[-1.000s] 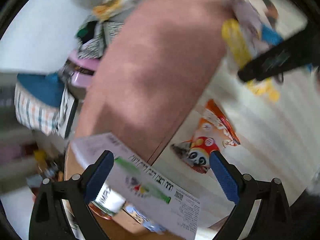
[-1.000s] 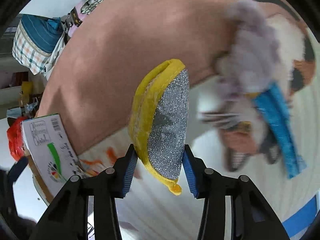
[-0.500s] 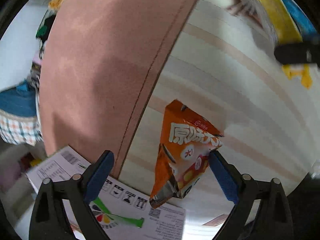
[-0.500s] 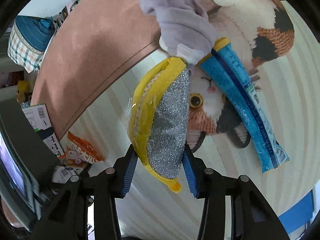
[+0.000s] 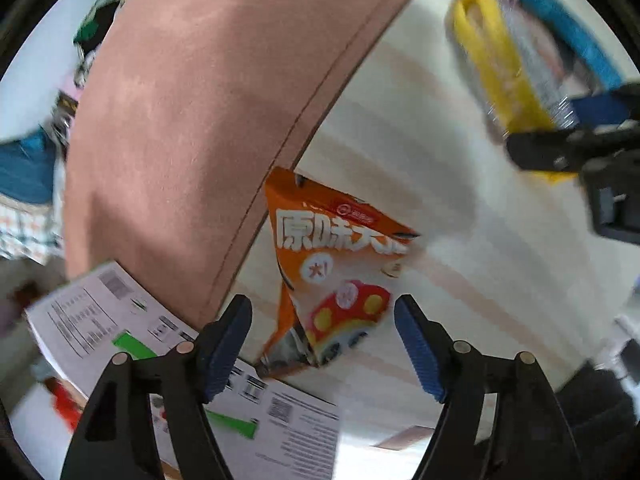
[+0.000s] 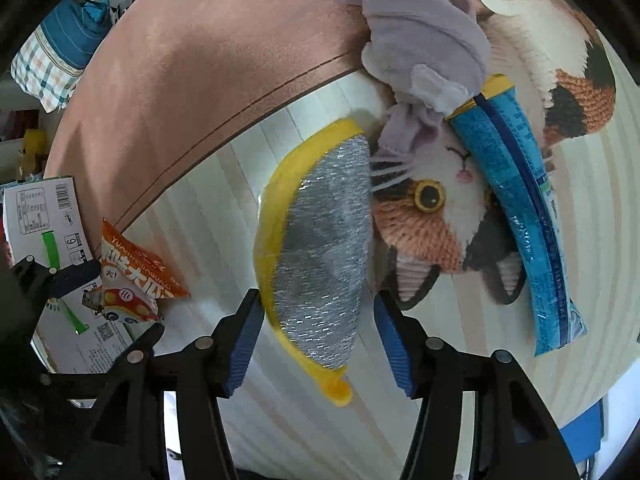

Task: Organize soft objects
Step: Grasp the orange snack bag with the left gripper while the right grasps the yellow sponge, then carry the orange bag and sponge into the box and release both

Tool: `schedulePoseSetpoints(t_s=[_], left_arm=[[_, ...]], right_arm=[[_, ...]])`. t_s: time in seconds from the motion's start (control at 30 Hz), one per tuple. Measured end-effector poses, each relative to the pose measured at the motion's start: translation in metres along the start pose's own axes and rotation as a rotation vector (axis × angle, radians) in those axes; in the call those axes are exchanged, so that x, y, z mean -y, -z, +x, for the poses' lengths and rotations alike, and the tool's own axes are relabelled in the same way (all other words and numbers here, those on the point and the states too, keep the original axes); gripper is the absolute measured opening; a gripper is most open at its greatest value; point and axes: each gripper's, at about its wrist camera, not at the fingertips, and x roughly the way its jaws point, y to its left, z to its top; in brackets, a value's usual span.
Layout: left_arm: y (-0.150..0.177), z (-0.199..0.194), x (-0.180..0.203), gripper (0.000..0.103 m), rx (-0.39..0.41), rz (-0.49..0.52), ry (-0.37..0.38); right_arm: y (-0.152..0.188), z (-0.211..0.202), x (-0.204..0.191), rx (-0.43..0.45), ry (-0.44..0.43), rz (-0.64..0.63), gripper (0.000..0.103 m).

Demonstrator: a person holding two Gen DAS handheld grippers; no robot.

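A yellow-edged silver scouring pad (image 6: 320, 256) stands between the fingers of the right gripper (image 6: 318, 338), above a cream striped sofa seat (image 6: 240, 184). The jaws sit narrowly apart; the left pad appears to touch the sponge, while a sliver of gap shows on the right, so the hold looks loose or just letting go. Just beyond lie a lilac plush toy (image 6: 416, 40), a blue sachet (image 6: 516, 200) and a calico cat cushion (image 6: 440, 216), the apparent gathering spot.

To the left, an orange snack packet (image 5: 332, 272) rests on the seat against the pink backrest (image 5: 192, 120), its lower end just beside a white carton (image 5: 120, 320). The left gripper (image 5: 322, 344) hangs over it, jaws wide and empty.

The sensible course: set the pad down flat beside the plush rather than dropping it on edge. Lower the left jaws astride the packet's middle and close gently, since the puffed foil may slip or crumple.
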Motion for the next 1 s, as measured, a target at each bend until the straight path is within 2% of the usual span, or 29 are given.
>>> schedulePoseSetpoints(t_s=[0.07, 0.13, 0.17, 0.2, 0.37, 0.5, 0.57, 0.7, 0.8, 0.83, 0.87, 0.93, 1.0], left_arm=[[-0.004, 0.007, 0.008, 0.072, -0.006, 0.017, -0.051], [-0.006, 0.009, 0.013, 0.072, 0.007, 0.003, -0.062], [-0.006, 0.01, 0.012, 0.057, 0.018, -0.017, -0.06], [-0.007, 0.009, 0.012, 0.053, 0.025, -0.045, -0.034], [0.007, -0.005, -0.008, 0.052, 0.068, -0.222, 0.124], [0.033, -0.025, -0.037, 0.052, 0.133, -0.4, 0.295], [0.053, -0.04, -0.049, 0.052, 0.177, -0.485, 0.364], [0.104, -0.07, -0.072, 0.052, 0.263, -0.633, 0.449], [0.157, -0.086, -0.087, 0.052, 0.311, -0.76, 0.522], [0.179, -0.088, -0.099, 0.052, 0.325, -0.807, 0.533], [0.188, -0.083, -0.128, 0.052, 0.328, -0.831, 0.532], [0.231, -0.073, -0.145, 0.052, 0.334, -0.903, 0.519], [0.254, -0.065, -0.169, 0.052, 0.32, -0.954, 0.514]], right_arm=[[-0.001, 0.004, -0.002, -0.004, 0.001, 0.006, 0.06], [-0.002, 0.007, -0.006, 0.003, 0.011, 0.007, 0.059], [-0.002, 0.008, -0.007, 0.008, 0.018, 0.007, 0.056], [-0.003, 0.009, -0.012, 0.016, 0.024, 0.005, 0.045], [0.0, 0.004, -0.02, 0.053, 0.016, 0.01, 0.041], [0.014, -0.01, -0.024, 0.083, -0.052, 0.027, 0.04], [0.024, -0.022, -0.034, 0.099, -0.087, 0.014, 0.04], [0.049, -0.05, -0.068, 0.135, -0.149, -0.047, 0.04], [0.072, -0.072, -0.107, 0.161, -0.208, -0.108, 0.04], [0.077, -0.077, -0.118, 0.166, -0.223, -0.125, 0.04], [0.085, -0.083, -0.139, 0.17, -0.245, -0.154, 0.04], [0.096, -0.091, -0.176, 0.171, -0.275, -0.205, 0.04], [0.11, -0.089, -0.222, 0.156, -0.301, -0.271, 0.04]])
